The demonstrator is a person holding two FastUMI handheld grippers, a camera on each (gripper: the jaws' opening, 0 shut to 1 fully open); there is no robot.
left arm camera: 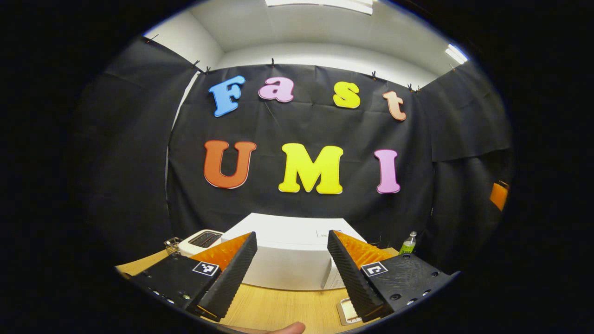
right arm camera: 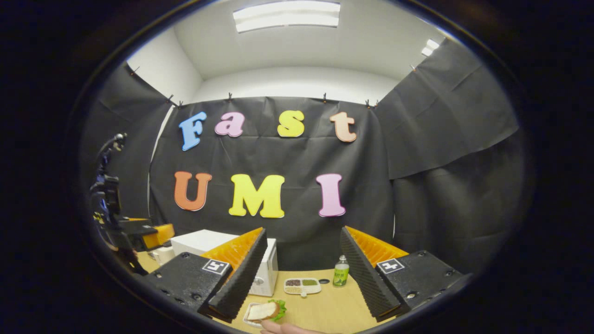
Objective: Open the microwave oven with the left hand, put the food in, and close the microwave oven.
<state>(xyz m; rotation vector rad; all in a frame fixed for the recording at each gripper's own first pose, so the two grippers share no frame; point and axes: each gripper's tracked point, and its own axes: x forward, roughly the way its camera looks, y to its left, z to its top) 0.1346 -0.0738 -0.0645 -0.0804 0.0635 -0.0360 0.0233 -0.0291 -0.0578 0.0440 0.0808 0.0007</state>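
Observation:
A white microwave [left arm camera: 290, 260] stands on the wooden table [left arm camera: 283, 308] straight ahead, its door looking closed. My left gripper [left arm camera: 291, 236] is open, raised in front of it with nothing between its fingers. In the right gripper view the microwave [right arm camera: 204, 242] sits at the left. A sandwich with green lettuce [right arm camera: 265, 311] lies on a small plate near the table's front. My right gripper [right arm camera: 301, 234] hangs open above the table, empty. The left gripper [right arm camera: 155, 236] shows at the far left beside the microwave.
A white toaster [left arm camera: 202, 239] stands left of the microwave and a green-labelled bottle [right arm camera: 341, 272] right of it. A small divided tray of grains [right arm camera: 302, 285] lies behind the sandwich. A fingertip [left arm camera: 287, 328] pokes in at the bottom edge.

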